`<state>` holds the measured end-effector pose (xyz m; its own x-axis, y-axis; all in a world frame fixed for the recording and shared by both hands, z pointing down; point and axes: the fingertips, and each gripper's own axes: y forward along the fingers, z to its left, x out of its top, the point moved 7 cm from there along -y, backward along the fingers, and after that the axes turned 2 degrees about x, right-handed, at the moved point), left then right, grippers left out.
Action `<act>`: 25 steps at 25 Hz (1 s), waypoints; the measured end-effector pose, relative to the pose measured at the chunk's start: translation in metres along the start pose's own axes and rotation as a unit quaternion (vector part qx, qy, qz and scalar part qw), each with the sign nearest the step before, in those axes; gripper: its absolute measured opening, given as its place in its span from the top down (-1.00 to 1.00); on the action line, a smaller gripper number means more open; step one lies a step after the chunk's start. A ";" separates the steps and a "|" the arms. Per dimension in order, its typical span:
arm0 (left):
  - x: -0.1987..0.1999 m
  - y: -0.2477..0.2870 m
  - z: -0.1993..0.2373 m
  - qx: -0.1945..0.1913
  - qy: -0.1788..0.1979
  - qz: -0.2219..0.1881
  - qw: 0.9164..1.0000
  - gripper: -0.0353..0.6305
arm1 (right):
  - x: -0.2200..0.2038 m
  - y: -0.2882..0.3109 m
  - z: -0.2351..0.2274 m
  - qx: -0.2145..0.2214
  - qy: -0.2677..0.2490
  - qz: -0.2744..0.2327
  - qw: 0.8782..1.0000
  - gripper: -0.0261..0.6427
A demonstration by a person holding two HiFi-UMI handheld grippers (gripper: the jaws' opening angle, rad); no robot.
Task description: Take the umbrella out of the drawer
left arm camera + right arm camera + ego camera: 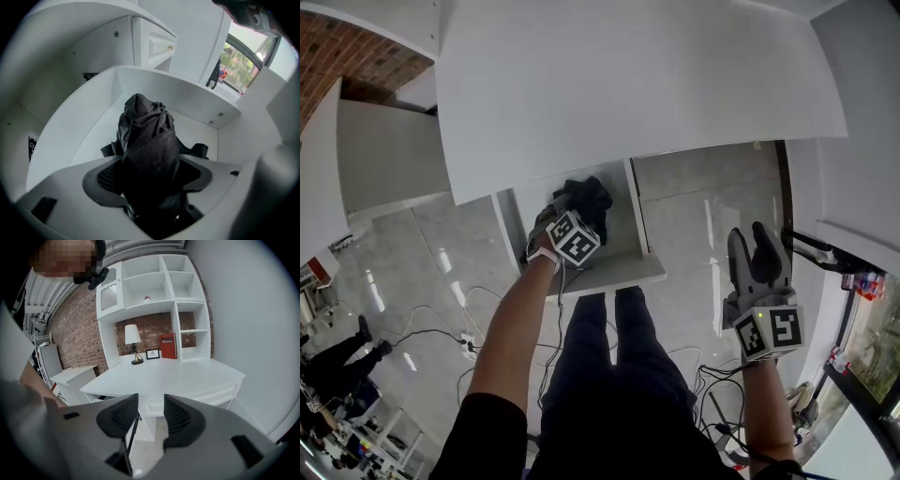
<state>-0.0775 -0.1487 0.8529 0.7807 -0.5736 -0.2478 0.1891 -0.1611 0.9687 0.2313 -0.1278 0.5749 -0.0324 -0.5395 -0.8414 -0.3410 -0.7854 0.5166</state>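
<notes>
Umbrella [147,140]: black, folded, lying in the open drawer [187,93].
Left gripper [150,174]: pointing down into the drawer, jaws spread wide on either side of the umbrella, not clamping it.
Right gripper [151,416]: well apart from the drawer, jaws slightly apart, empty.

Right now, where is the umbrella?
The folded umbrella lies in the open drawer under the desk, left of centre in the head view, between the left gripper's jaws.

Nothing legible found. Red box [168,345] on the desk [187,376] — right gripper view, just off centre toward 1 o'clock — bears white print (too small to read). Marker cube [769,332], head view, 4 o'clock: square patterns only.
</notes>
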 end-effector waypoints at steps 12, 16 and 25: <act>0.006 -0.053 -0.004 -0.007 -0.010 -0.107 0.994 0.16 | 0.012 -0.001 0.024 0.021 0.001 -0.019 1.000 0.47; 0.016 -0.089 -0.008 -0.004 -0.025 -0.170 0.985 0.17 | 0.026 -0.006 0.033 0.028 -0.005 -0.035 0.999 0.48; 0.019 -0.172 -0.009 0.029 -0.032 -0.247 0.968 0.17 | 0.069 -0.027 0.072 0.046 -0.015 -0.084 0.995 0.50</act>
<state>-0.0894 -0.1244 0.6821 0.5657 -0.4632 -0.6822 0.4948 -0.4711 0.7302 0.1704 -0.1221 0.4915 0.0043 -0.3932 -0.9194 -0.4282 -0.8316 0.3536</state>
